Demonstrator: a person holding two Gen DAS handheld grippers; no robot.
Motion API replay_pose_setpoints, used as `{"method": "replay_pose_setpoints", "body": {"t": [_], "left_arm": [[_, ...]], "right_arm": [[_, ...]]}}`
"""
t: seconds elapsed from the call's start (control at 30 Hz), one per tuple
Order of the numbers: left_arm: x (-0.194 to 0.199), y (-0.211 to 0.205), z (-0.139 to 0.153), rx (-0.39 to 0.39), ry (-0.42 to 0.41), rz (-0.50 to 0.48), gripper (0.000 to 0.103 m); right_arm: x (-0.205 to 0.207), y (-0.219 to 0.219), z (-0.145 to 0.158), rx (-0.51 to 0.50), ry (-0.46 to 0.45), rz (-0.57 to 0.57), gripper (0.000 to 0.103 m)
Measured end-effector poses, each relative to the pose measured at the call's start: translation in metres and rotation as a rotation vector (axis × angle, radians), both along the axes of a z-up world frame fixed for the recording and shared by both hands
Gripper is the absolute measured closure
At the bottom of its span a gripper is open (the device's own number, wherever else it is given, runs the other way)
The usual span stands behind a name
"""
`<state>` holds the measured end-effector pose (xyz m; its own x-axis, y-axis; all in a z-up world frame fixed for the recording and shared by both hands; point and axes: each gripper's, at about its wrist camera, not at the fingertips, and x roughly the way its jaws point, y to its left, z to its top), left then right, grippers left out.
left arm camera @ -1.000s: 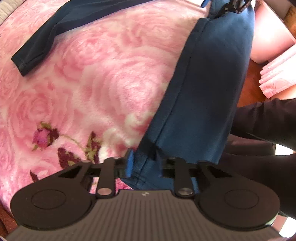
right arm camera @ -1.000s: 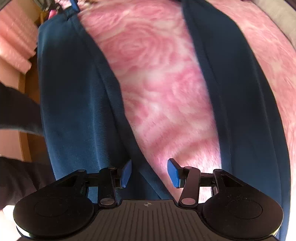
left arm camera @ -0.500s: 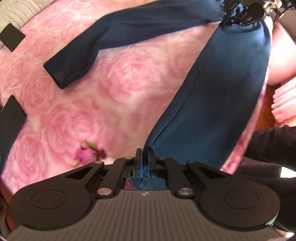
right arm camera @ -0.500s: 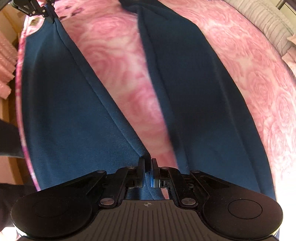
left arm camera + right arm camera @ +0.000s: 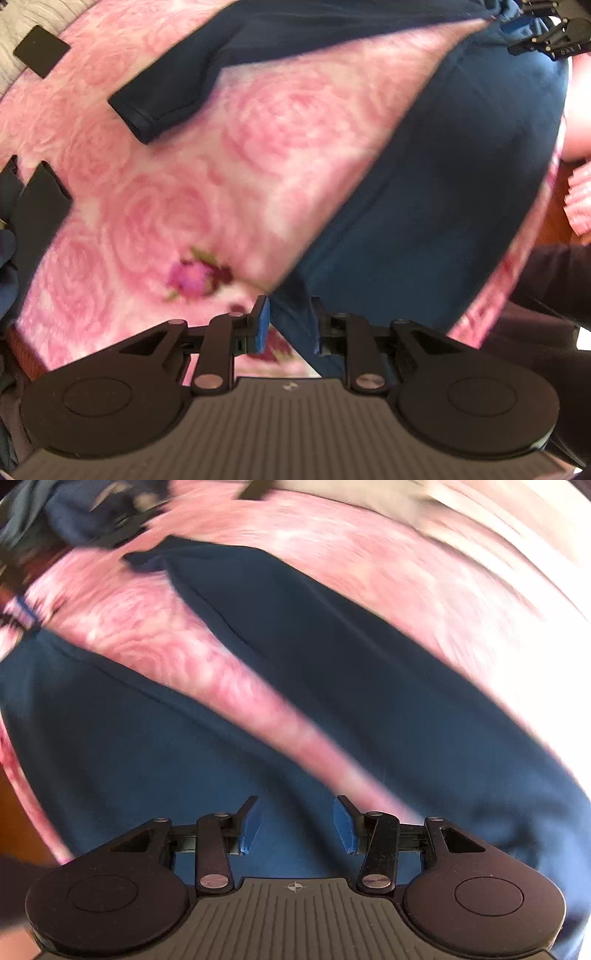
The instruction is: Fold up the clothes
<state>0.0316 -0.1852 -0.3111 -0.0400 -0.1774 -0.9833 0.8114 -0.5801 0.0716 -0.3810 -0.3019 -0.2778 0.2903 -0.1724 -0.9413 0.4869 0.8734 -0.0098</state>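
Navy blue trousers [image 5: 443, 192] lie spread on a pink rose-patterned blanket [image 5: 221, 184], the two legs apart in a V. My left gripper [image 5: 290, 325] points down at the hem end of the nearer leg; its jaws are opening, with the cloth edge lying loose between them. The other leg [image 5: 207, 74] runs across the top left. My right gripper [image 5: 297, 825] hovers over the trousers [image 5: 332, 657] near where the legs join, its jaws opening with only flat cloth beneath. It also shows in the left wrist view as the right gripper [image 5: 546, 33] at the top right.
A person's dark sleeve [image 5: 554, 273] is at the right edge of the bed. Dark garments [image 5: 37, 206] and a black patch [image 5: 40, 55] lie at the left. Folded pink cloth [image 5: 580, 199] sits beyond the bed's right side. Grey striped bedding [image 5: 406, 509] borders the blanket.
Half a second ago both grippers were shut on the trouser cloth; now both have let go. The right wrist view has rolled sharply and is blurred.
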Motion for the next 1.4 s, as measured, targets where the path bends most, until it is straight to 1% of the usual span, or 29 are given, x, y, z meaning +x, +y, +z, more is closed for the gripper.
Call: {"method": "replay_pose_setpoints", "body": {"t": [0.13, 0.2, 0.3, 0.37, 0.47, 0.53, 0.57, 0.63, 0.73, 0.83, 0.87, 0.93, 1.0, 1.07, 1.1, 1.13, 1.17, 1.2, 1.23, 1.3, 1.37, 1.4], "left_arm": [[-0.013, 0.005, 0.007, 0.009, -0.013, -0.037, 0.084], [-0.024, -0.003, 0.012, 0.0, -0.008, -0.062, 0.084], [-0.05, -0.027, 0.021, -0.025, 0.007, -0.112, 0.084], [-0.072, -0.048, 0.027, -0.048, 0.019, -0.153, 0.084], [-0.119, -0.089, 0.035, -0.089, 0.044, -0.204, 0.081], [-0.156, -0.118, 0.039, -0.116, 0.065, -0.23, 0.078], [-0.177, -0.133, 0.038, -0.126, 0.077, -0.24, 0.078], [-0.223, -0.165, 0.035, -0.14, 0.101, -0.265, 0.078], [-0.299, -0.209, 0.023, -0.163, 0.133, -0.312, 0.074], [-0.369, -0.254, 0.004, -0.154, 0.165, -0.339, 0.069], [-0.39, -0.268, -0.003, -0.151, 0.163, -0.354, 0.068], [-0.419, -0.289, -0.017, -0.139, 0.156, -0.38, 0.067], [-0.44, -0.31, -0.032, -0.097, 0.144, -0.383, 0.065], [-0.454, -0.326, -0.047, -0.043, 0.126, -0.386, 0.065], [-0.458, -0.33, -0.053, -0.018, 0.116, -0.388, 0.065], [-0.46, -0.332, -0.054, -0.01, 0.112, -0.391, 0.072], [-0.46, -0.334, -0.052, -0.004, 0.112, -0.387, 0.085], [-0.46, -0.335, -0.048, -0.013, 0.105, -0.382, 0.101], [-0.461, -0.336, -0.042, -0.045, 0.088, -0.388, 0.102], [-0.464, -0.341, -0.031, -0.1, 0.069, -0.381, 0.102], [-0.467, -0.349, -0.03, -0.114, 0.056, -0.37, 0.102], [-0.469, -0.35, -0.034, -0.103, 0.04, -0.386, 0.101]], "right_arm": [[-0.035, 0.007, -0.009, 0.141, -0.028, -0.234, 0.056], [-0.049, 0.003, 0.004, 0.128, -0.058, -0.295, 0.056], [-0.067, -0.016, 0.033, 0.052, -0.08, -0.338, 0.056], [-0.081, -0.036, 0.053, -0.007, -0.071, -0.346, 0.056], [-0.105, -0.074, 0.078, -0.098, -0.049, -0.351, 0.056], [-0.122, -0.109, 0.086, -0.138, -0.038, -0.354, 0.056], [-0.131, -0.128, 0.088, -0.155, -0.032, -0.352, 0.056], [-0.149, -0.174, 0.082, -0.175, -0.017, -0.339, 0.056], [-0.173, -0.244, 0.067, -0.19, 0.01, -0.314, 0.056], [-0.191, -0.311, 0.044, -0.18, 0.078, -0.202, 0.056], [-0.195, -0.331, 0.037, -0.177, 0.098, -0.159, 0.056], [-0.2, -0.364, 0.024, -0.143, 0.11, -0.074, 0.056], [-0.203, -0.39, 0.007, -0.095, 0.12, 0.023, 0.056], [-0.2, -0.402, -0.01, -0.035, 0.139, 0.128, 0.056], [-0.201, -0.406, -0.015, -0.007, 0.137, 0.13, 0.057], [-0.202, -0.41, -0.019, 0.02, 0.135, 0.132, 0.064], [-0.203, -0.413, -0.024, 0.048, 0.132, 0.134, 0.085], [-0.205, -0.417, -0.028, 0.073, 0.129, 0.135, 0.09], [-0.206, -0.422, -0.025, 0.072, 0.116, 0.124, 0.091], [-0.211, -0.43, -0.012, 0.018, 0.075, 0.093, 0.093], [-0.215, -0.441, -0.006, -0.009, 0.038, 0.058, 0.093], [-0.215, -0.442, -0.008, -0.017, 0.043, 0.055, 0.092]]}}
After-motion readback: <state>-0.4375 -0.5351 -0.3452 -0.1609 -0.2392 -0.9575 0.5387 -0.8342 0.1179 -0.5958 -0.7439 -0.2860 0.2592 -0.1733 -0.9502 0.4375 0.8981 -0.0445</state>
